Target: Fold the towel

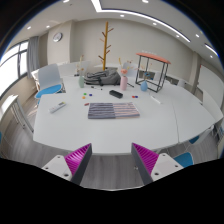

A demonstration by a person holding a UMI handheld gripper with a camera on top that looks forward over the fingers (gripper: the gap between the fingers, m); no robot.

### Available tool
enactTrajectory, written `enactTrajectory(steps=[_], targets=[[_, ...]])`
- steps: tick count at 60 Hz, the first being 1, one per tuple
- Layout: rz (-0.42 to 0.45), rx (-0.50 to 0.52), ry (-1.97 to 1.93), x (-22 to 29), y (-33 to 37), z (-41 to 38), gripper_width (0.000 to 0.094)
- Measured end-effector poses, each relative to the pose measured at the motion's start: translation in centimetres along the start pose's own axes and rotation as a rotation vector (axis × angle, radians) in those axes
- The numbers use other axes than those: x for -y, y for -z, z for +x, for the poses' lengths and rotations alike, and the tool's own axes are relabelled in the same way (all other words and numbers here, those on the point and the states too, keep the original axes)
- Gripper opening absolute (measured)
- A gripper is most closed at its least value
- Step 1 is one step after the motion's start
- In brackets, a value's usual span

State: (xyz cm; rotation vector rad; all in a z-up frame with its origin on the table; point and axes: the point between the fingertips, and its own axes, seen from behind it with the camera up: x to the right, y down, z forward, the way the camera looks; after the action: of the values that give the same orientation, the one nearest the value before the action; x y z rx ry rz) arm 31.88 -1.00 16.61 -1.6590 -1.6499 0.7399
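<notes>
A striped towel lies flat, folded into a rectangle, on the white table, well beyond my fingers. My gripper is open and empty, held back from the table's near edge. Its two fingers with magenta pads stand wide apart, with nothing between them.
Beyond the towel on the table are a dark remote-like object, a bottle, a grey bundle and small items. A wooden coat stand and a small side table stand behind. Blue chairs are around the table.
</notes>
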Motion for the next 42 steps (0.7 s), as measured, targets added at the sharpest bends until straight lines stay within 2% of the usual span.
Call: enactTrajectory(steps=[25, 42], targets=[[0.049, 0.069, 0.061, 4.4, -4.9, -14.8, 0.0851], [0.085, 0.063, 0.052, 7.2, -13.0, -18.4, 0.085]])
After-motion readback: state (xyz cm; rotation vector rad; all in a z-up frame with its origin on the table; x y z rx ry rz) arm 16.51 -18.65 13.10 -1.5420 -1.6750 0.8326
